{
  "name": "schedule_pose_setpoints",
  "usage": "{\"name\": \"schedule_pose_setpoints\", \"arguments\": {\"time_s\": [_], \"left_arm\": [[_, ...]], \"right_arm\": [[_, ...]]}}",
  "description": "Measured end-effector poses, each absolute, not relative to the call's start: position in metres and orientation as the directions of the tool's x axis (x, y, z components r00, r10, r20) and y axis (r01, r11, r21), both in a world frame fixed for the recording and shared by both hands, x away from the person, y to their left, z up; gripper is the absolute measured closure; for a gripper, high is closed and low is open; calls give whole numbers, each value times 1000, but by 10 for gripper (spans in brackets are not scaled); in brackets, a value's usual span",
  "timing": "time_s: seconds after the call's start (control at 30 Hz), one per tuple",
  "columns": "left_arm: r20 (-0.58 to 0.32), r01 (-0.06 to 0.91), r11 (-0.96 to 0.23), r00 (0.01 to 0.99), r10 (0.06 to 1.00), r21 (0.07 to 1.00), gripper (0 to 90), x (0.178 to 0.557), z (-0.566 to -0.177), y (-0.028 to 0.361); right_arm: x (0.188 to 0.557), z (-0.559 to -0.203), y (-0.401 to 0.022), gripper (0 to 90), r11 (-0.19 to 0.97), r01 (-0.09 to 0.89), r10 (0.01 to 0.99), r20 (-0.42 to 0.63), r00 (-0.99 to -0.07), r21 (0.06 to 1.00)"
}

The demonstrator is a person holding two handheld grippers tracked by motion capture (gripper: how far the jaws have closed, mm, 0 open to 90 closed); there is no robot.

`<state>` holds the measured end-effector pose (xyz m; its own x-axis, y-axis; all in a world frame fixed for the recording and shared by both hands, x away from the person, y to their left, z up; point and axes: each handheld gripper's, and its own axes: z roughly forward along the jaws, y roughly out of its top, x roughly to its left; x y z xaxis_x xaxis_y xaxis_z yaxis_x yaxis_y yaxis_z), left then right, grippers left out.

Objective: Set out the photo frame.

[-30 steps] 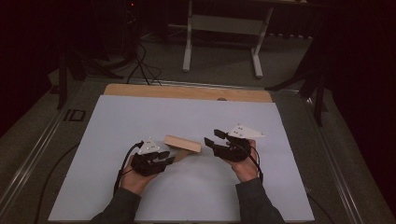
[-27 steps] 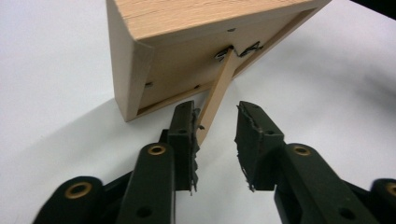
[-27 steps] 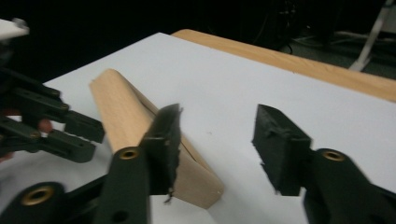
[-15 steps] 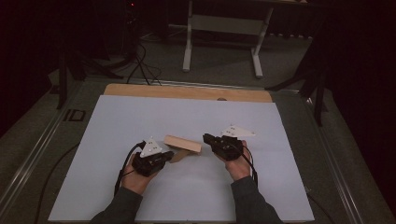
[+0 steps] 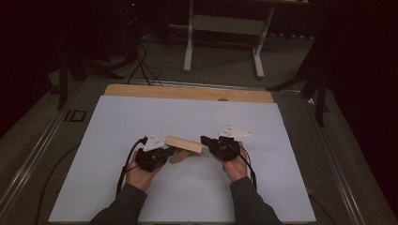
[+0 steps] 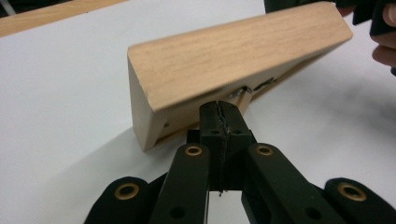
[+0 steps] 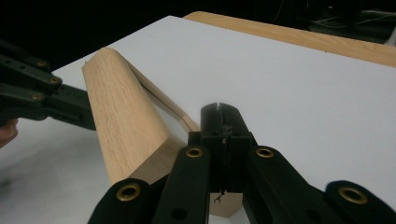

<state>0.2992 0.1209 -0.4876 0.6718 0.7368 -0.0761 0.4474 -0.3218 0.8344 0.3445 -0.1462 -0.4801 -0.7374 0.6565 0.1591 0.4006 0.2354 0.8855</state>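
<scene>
Wooden block [image 7: 126, 126] cut off at btm edge in right gripper view, near end behind jaws.

I take the wooden block [image 5: 184, 143] as my landmark. It lies on the sheet [image 5: 187, 117], a little nearer to me than the middle. The left gripper [image 5: 165, 152] is at the block's left end, the right gripper [image 5: 205, 140] at its right end, so the block lies between them. Behind the block, at the far edge of the sheet, I see the table's rim [image 5: 187, 93].
</scene>
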Motion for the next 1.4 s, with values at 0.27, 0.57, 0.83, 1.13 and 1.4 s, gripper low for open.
{"name": "schedule_pose_setpoints", "arguments": {"time_s": [0.27,0.57,0.83,1.13,1.4], "left_arm": [[-70,454,-336,673,736,825,897,302,-490,114],[-84,457,-326,674,734,828,897,304,-490,109],[-82,445,-334,691,718,831,897,302,-492,104],[-78,439,-349,706,704,828,897,298,-492,97],[-74,436,-356,711,699,826,897,298,-493,95]], "right_arm": [[344,-479,-145,895,240,399,642,164,-749,885],[343,-479,-145,895,249,397,638,159,-754,884],[340,-481,-141,895,275,393,627,147,-765,877],[337,-485,-139,894,294,394,629,134,-766,871],[338,-492,-142,894,297,416,643,141,-752,860]]}}
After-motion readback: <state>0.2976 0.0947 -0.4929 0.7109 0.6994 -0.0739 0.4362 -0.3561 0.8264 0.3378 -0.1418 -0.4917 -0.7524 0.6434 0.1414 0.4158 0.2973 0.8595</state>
